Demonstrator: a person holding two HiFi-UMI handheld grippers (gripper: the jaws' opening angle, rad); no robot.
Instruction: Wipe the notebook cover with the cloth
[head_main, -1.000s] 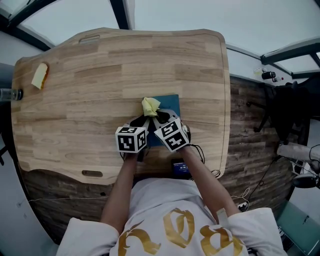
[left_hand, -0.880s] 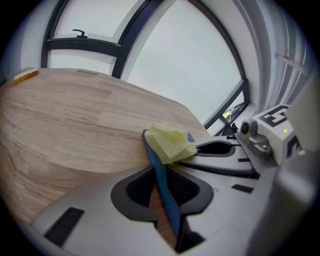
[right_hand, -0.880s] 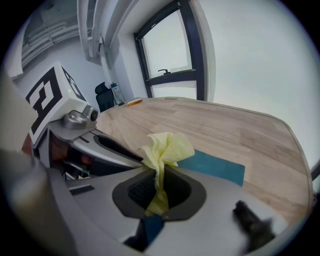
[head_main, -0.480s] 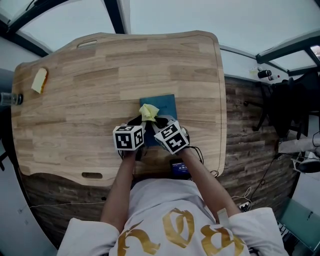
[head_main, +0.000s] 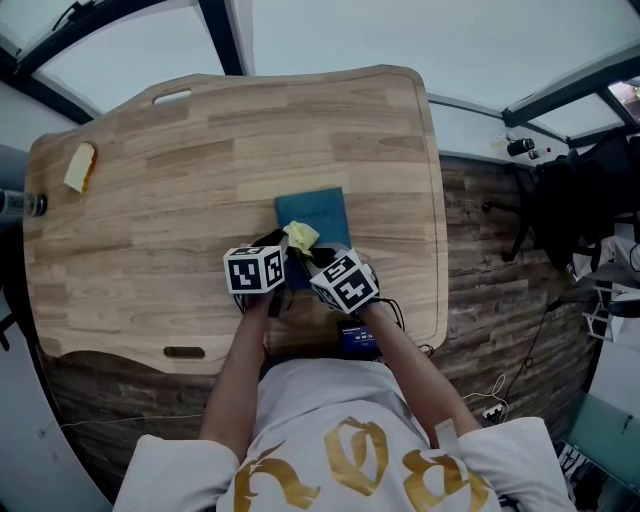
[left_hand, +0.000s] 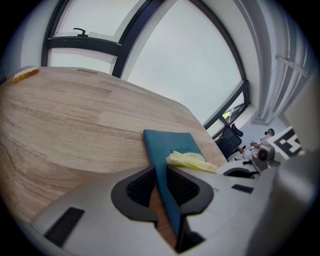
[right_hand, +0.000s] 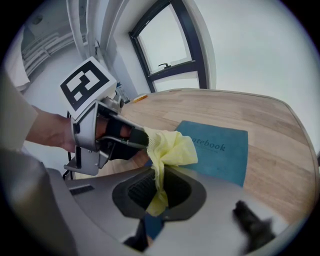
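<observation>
A teal notebook (head_main: 318, 213) lies flat on the wooden table (head_main: 180, 200), a little right of its middle. My left gripper (left_hand: 161, 187) is shut on the notebook's near left edge, and the teal cover (left_hand: 172, 145) runs away from its jaws. The right gripper (right_hand: 159, 192) is shut on a crumpled yellow cloth (right_hand: 167, 147), which rests on the near part of the cover (right_hand: 222, 152). In the head view the cloth (head_main: 300, 236) sits between the two marker cubes, and the left gripper (head_main: 283, 262) and right gripper (head_main: 312, 256) stand close together.
A yellow sponge-like piece (head_main: 80, 166) lies at the table's far left corner, and a dark bottle end (head_main: 20, 204) pokes in at the left edge. A small black device (head_main: 356, 337) sits at the near edge. The table's right edge (head_main: 440, 230) drops to a wood-pattern floor.
The right gripper has drawn the cloth along the cover toward the person, from the notebook's middle to its near end. The left gripper has kept its hold in place.
</observation>
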